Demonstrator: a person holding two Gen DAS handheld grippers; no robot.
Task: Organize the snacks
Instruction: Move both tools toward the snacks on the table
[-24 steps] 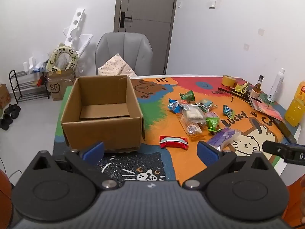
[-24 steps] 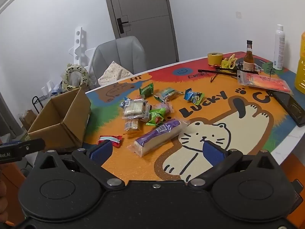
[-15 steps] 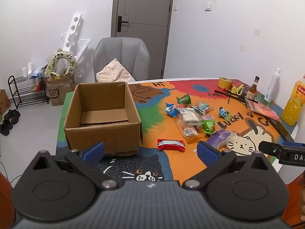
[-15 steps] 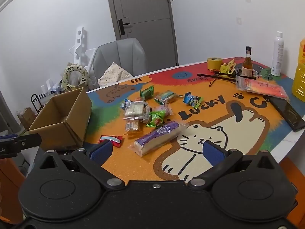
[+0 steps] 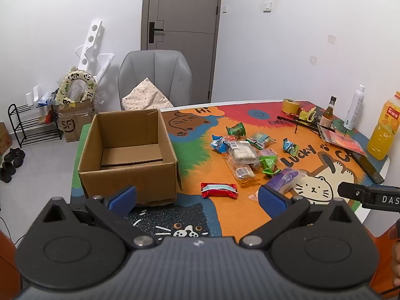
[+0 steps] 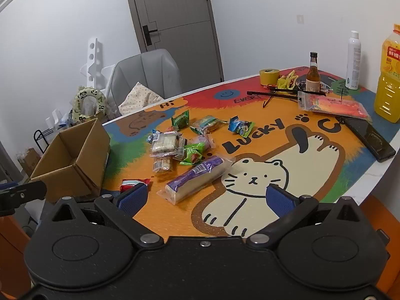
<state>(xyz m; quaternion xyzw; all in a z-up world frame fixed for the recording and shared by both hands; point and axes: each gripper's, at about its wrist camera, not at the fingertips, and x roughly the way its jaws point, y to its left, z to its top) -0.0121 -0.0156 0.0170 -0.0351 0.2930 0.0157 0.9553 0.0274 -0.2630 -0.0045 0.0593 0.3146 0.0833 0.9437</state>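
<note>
An open, empty cardboard box (image 5: 130,150) stands at the table's left; it also shows in the right wrist view (image 6: 72,160). Several snack packets lie in a loose pile (image 5: 246,152) at the table's middle (image 6: 175,147). A red packet (image 5: 219,190) lies nearest the box. A long purple packet (image 6: 197,178) lies on the near side of the pile. My left gripper (image 5: 197,198) is open and empty, above the near table edge. My right gripper (image 6: 205,198) is open and empty, short of the purple packet.
A colourful cat mat (image 6: 275,175) covers the table. At the far right stand an orange juice bottle (image 6: 388,75), a white spray bottle (image 6: 353,61), a brown glass bottle (image 6: 313,76), a tape roll (image 6: 268,76) and a black phone (image 6: 370,137). A grey chair (image 5: 155,80) stands behind the table.
Both grippers have drawn back and risen a little, so the table looks farther away. Nothing on the table has moved.
</note>
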